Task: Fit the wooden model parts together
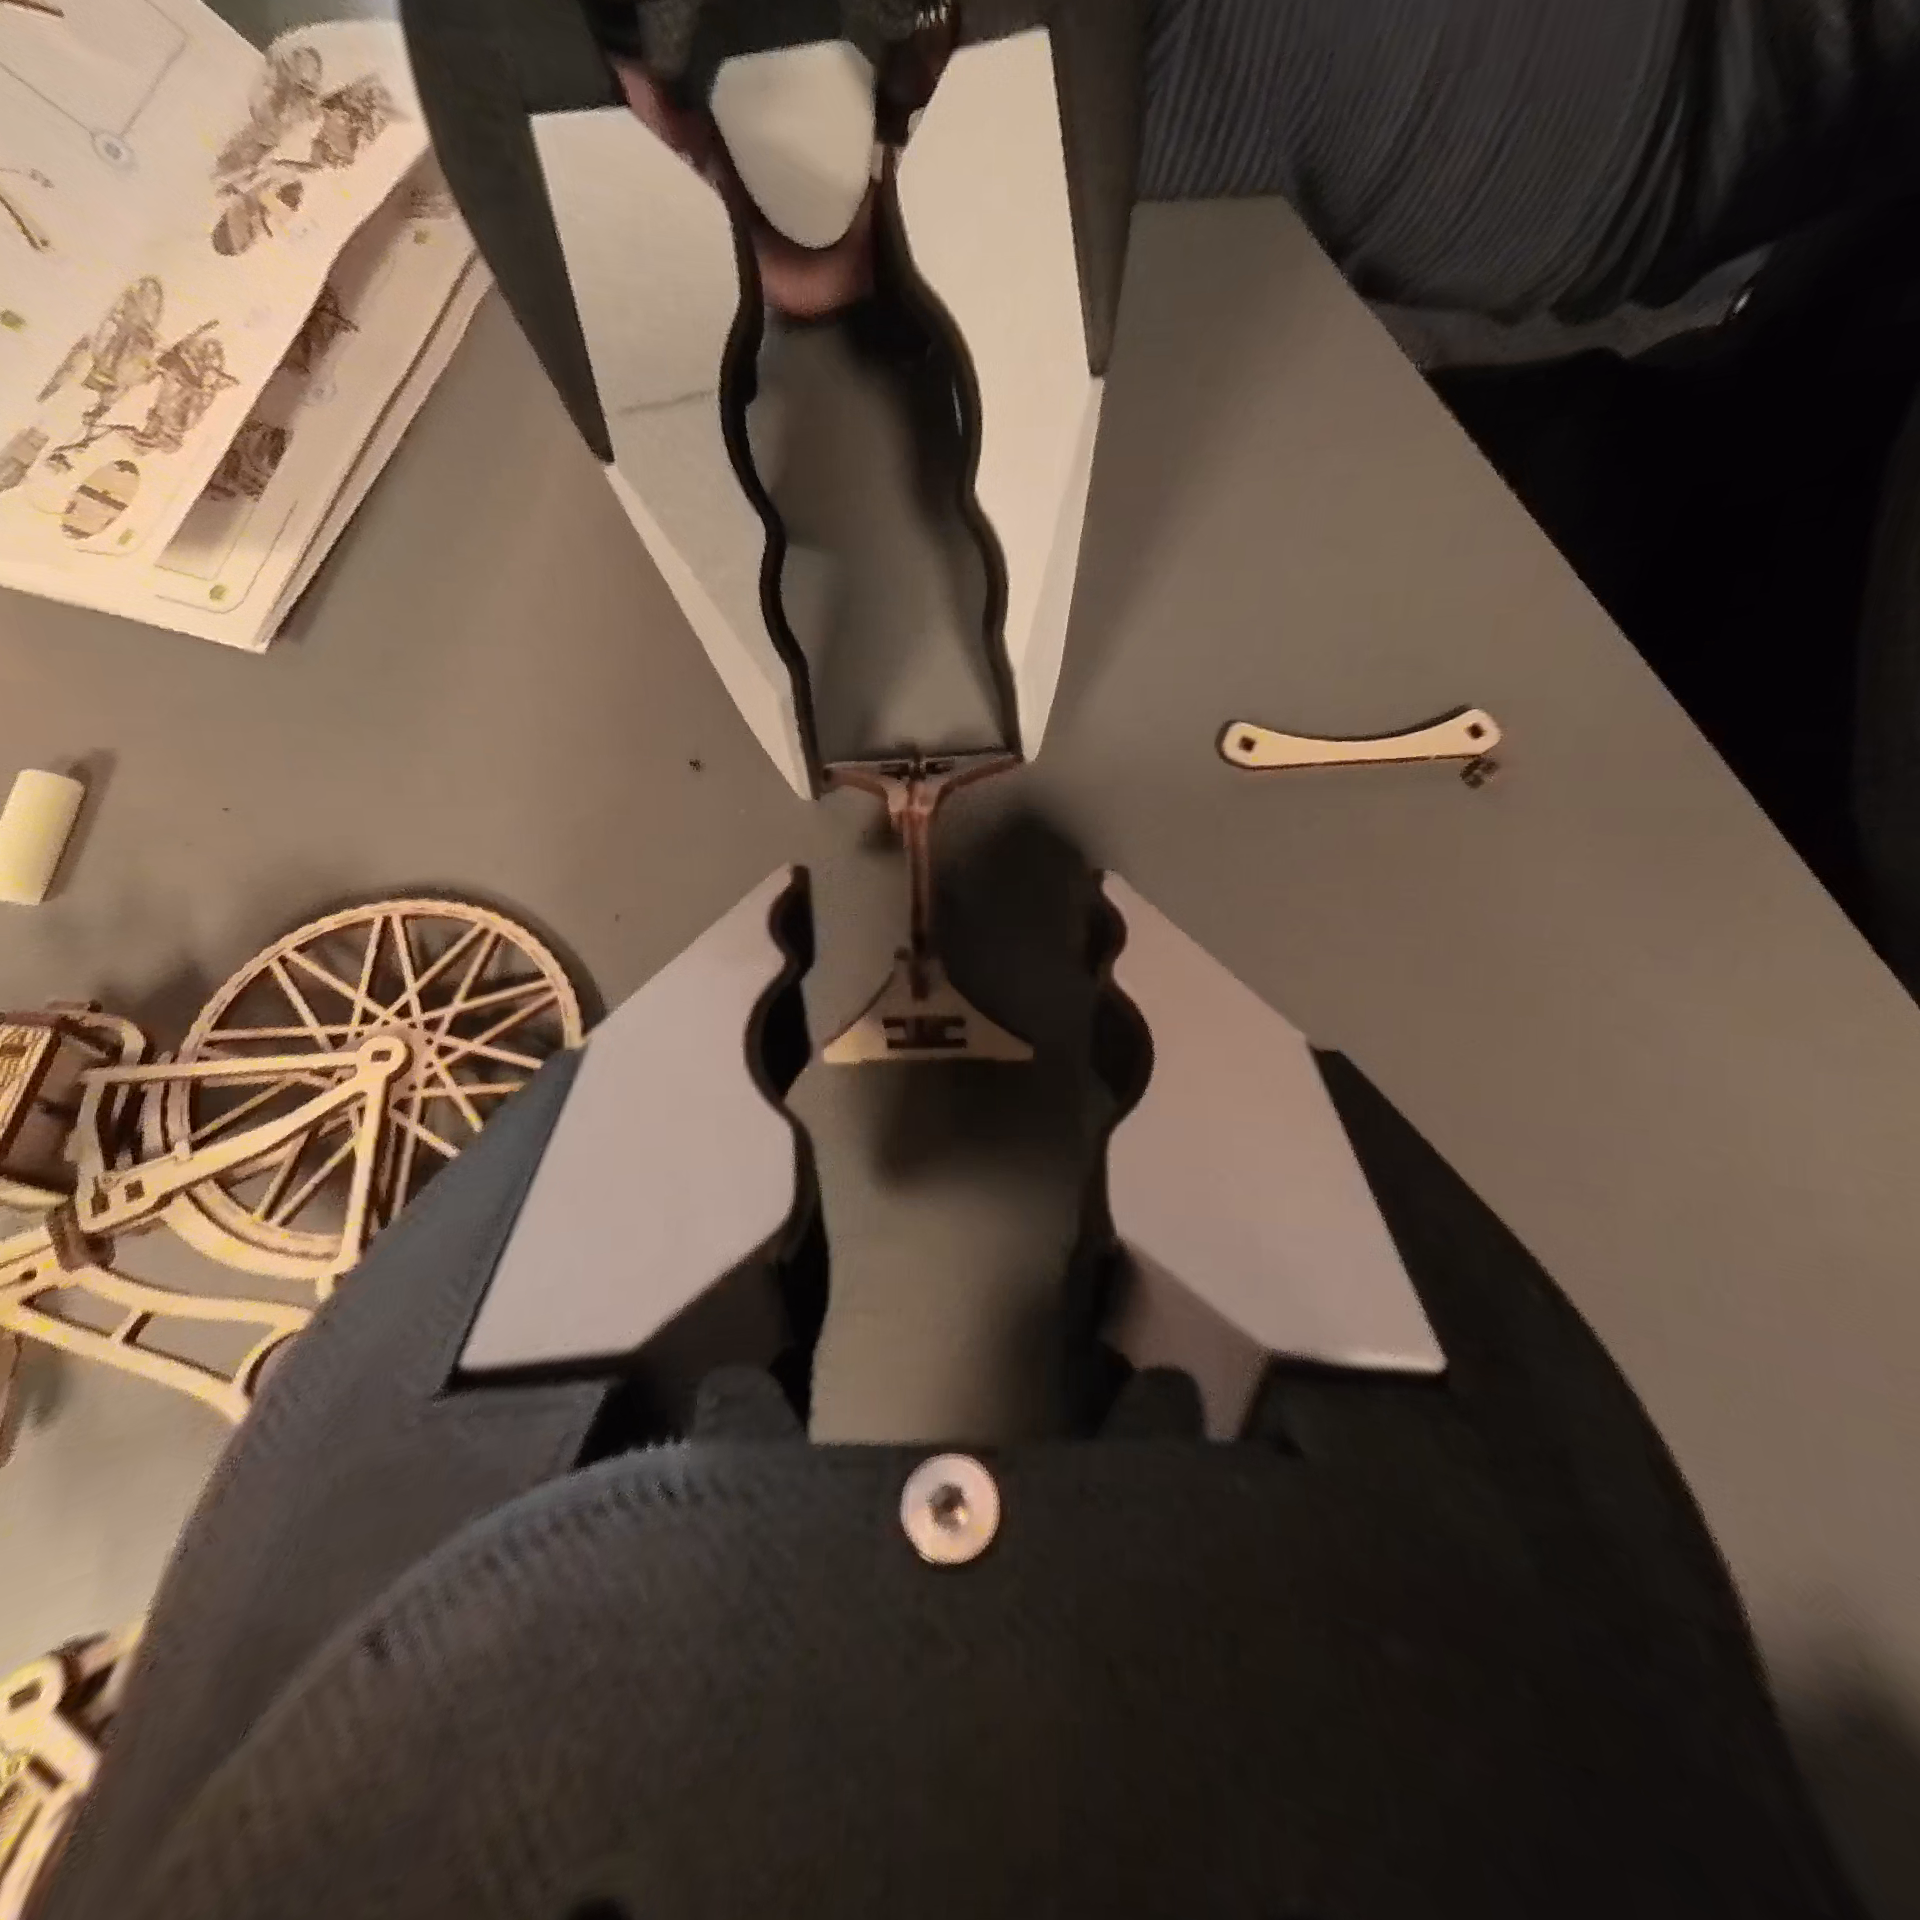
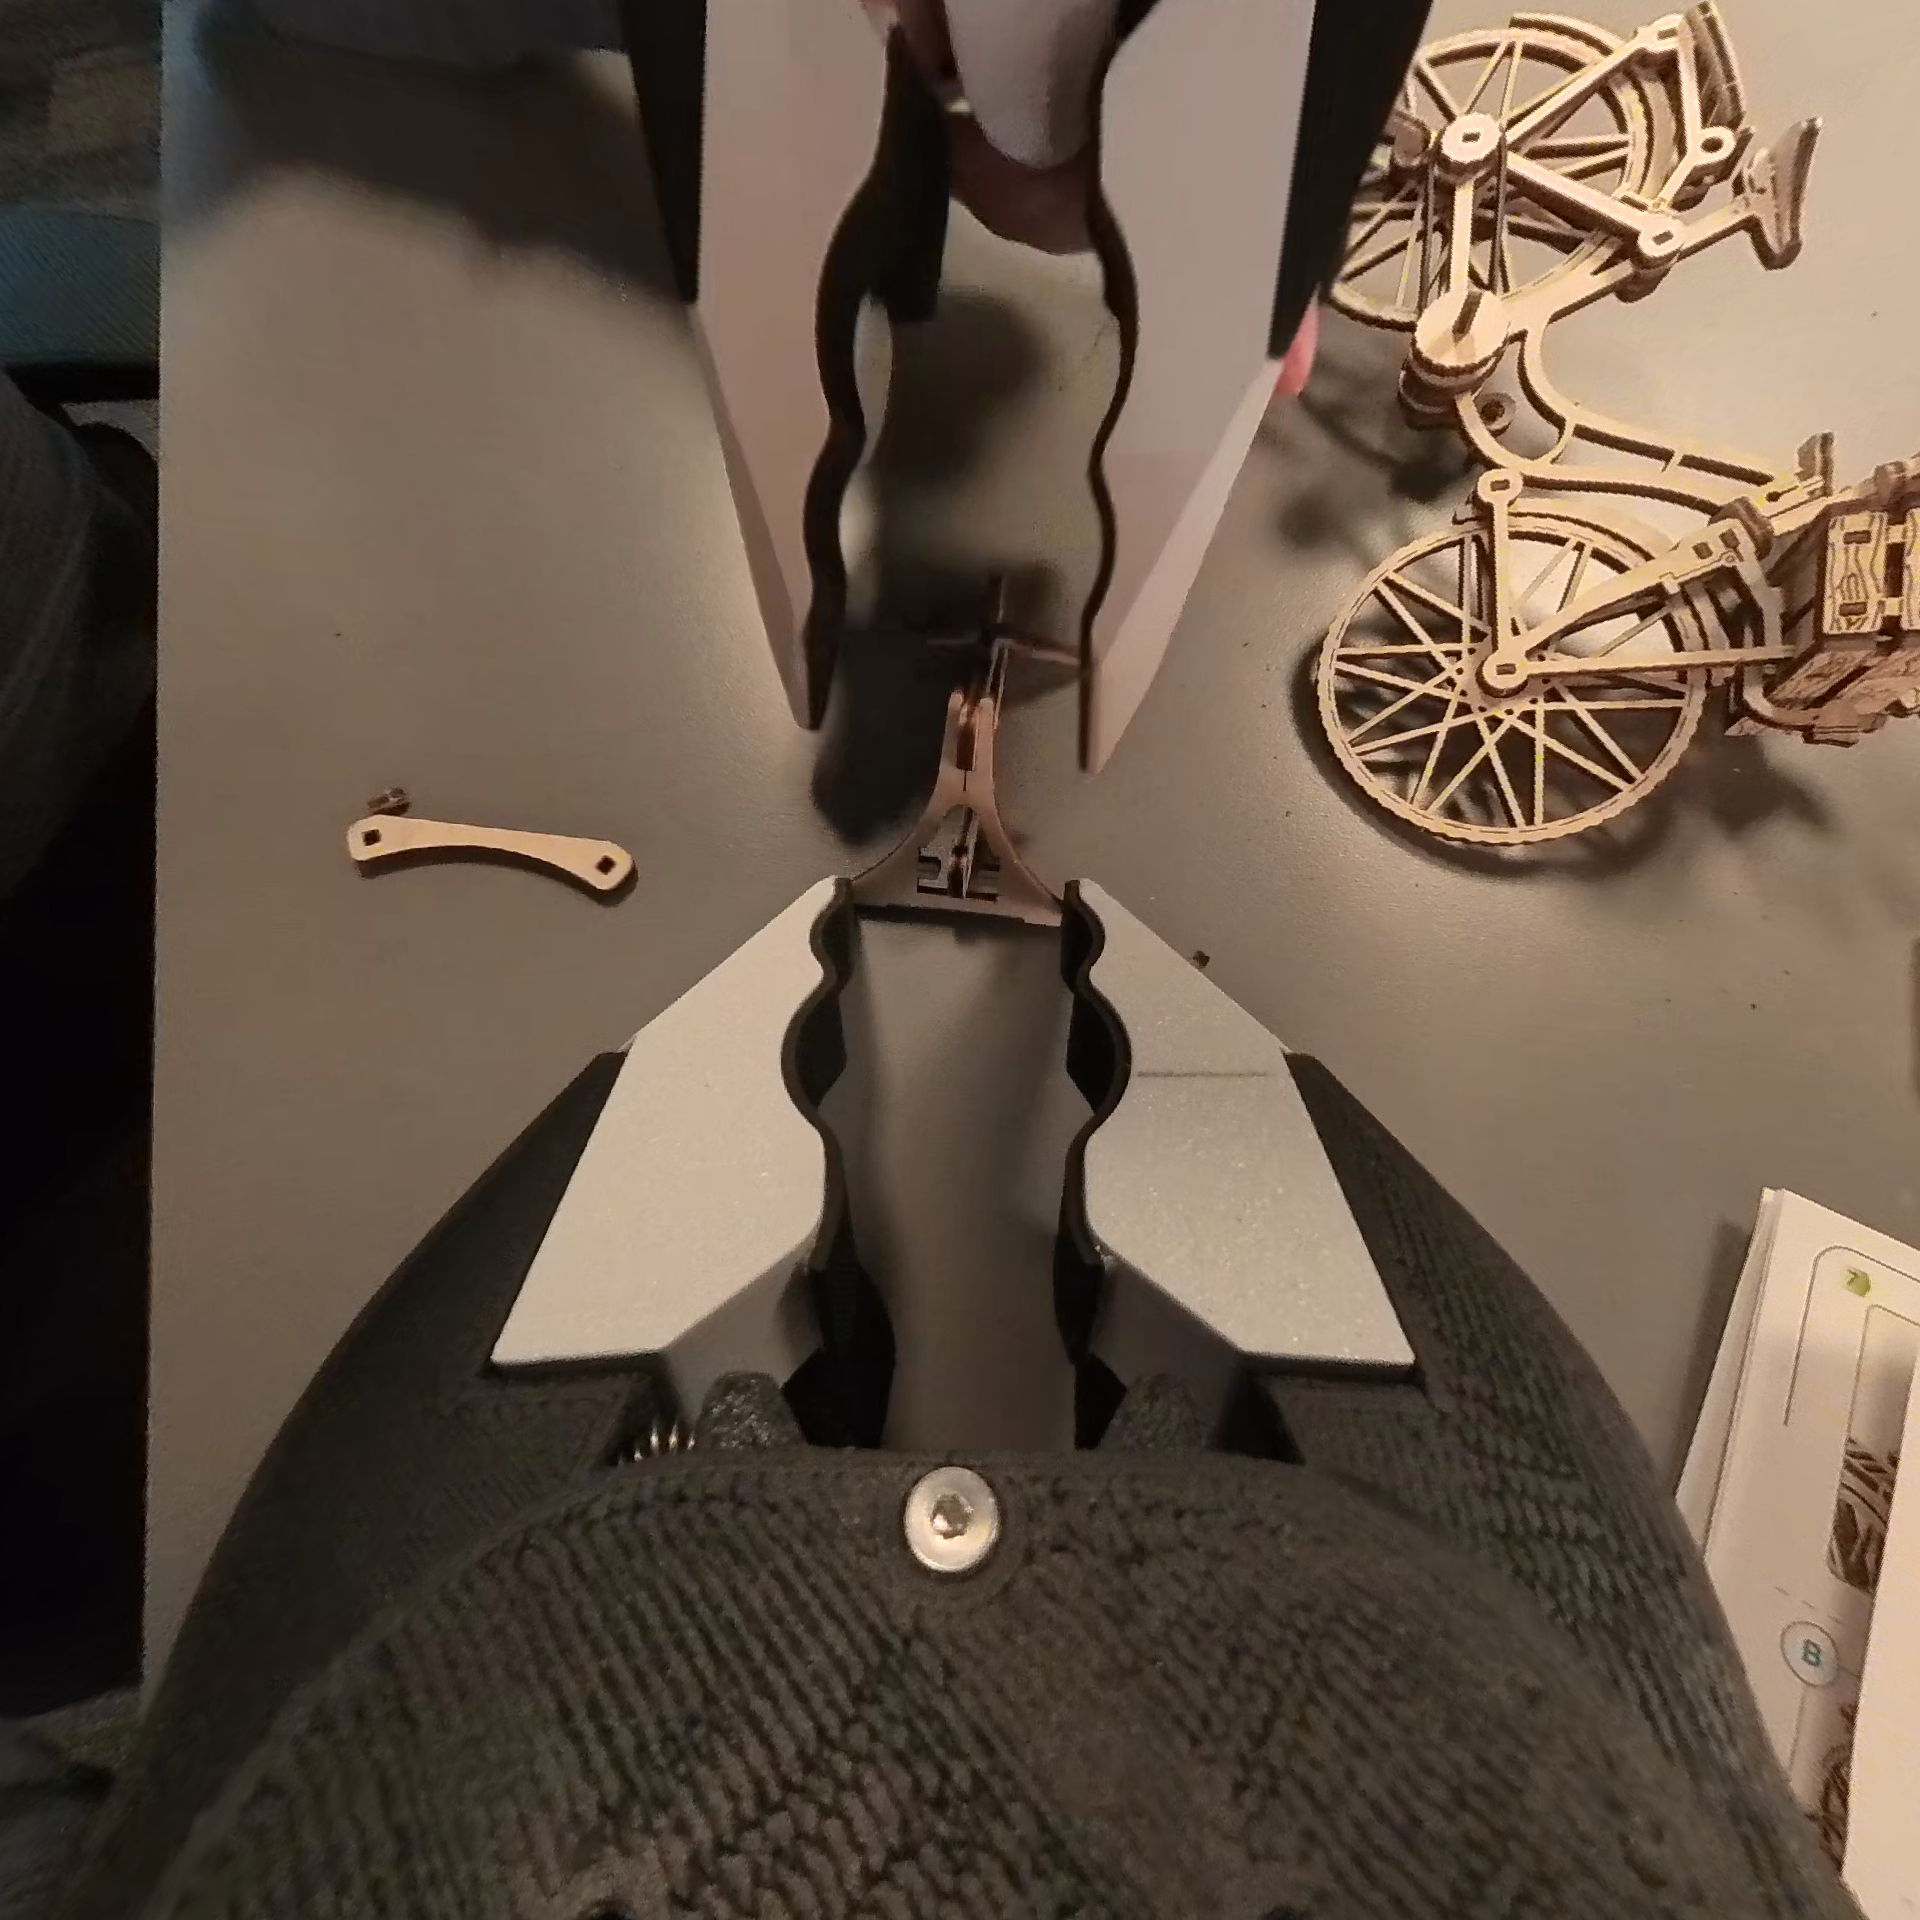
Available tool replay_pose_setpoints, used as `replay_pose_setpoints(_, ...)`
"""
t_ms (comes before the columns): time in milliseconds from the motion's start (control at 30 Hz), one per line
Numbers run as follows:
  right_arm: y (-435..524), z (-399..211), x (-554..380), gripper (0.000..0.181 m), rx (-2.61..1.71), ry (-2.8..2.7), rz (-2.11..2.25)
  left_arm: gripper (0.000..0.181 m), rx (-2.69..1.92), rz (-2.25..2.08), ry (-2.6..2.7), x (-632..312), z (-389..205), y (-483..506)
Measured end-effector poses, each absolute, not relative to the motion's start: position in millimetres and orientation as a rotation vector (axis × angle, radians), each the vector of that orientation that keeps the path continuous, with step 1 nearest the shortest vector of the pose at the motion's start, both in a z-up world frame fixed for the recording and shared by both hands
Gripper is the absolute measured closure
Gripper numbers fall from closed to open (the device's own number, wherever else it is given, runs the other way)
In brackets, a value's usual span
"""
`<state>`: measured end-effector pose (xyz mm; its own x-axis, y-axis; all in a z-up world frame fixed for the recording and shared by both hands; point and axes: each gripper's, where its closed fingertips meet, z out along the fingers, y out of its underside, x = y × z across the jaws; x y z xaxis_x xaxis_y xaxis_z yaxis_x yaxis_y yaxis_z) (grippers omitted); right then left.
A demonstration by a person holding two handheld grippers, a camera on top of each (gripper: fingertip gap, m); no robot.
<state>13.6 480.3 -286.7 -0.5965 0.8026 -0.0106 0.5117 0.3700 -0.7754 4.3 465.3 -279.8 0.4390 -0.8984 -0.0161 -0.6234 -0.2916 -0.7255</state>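
Now, over a grey counter (image 1: 1403,1039), two hand-held tools meet tip to tip around a small wooden model part (image 1: 928,1039), a thin stem with a flared piece at each end. The right tool (image 2: 956,891) pinches one flared end between its fingertips, holding the part just above the surface. The left tool (image 1: 945,902) is spread wide on either side of the opposite, triangular slotted end, with gaps visible between that end and both fingers. A loose curved wooden strip (image 1: 1361,743) with a hole at each end lies flat near the counter's edge, a tiny dark fragment (image 1: 1477,773) just beside it. A partly built wooden bicycle model (image 2: 1507,675) lies on its side well apart from the strip, near an open instruction booklet (image 1: 208,312) and a pale cylinder (image 1: 36,836).
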Motion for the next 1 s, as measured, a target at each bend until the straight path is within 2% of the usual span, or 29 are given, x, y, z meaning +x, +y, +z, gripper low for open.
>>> replay_pose_setpoints(133, 483.0, -275.6, 14.1, 0.132, -1.144, -2.174, 1.130, 0.111, -1.999, -0.527, 1.257, -1.4, -280.7, 462.0)
replay_pose_setpoints(267, 480.0, -269.4, 18.7, 0.131, -1.124, -2.103, 1.110, 0.111, -1.964, -0.443, 1.267, -9.0, -285.9, 461.3)
replay_pose_setpoints(433, 475.9, -274.1, 20.9, 0.142, -1.099, -2.072, 0.963, 0.120, -1.917, -0.419, 1.214, -14.6, -282.1, 452.3)
replay_pose_setpoints(767, 470.2, -280.1, 22.1, 0.150, -1.118, -2.113, 0.947, 0.143, -1.903, -0.450, 1.219, -13.7, -282.5, 439.2)
replay_pose_setpoints(1000, 470.5, -280.0, 21.9, 0.154, -1.122, -2.111, 0.948, 0.146, -1.928, -0.471, 1.184, -15.2, -282.4, 442.4)
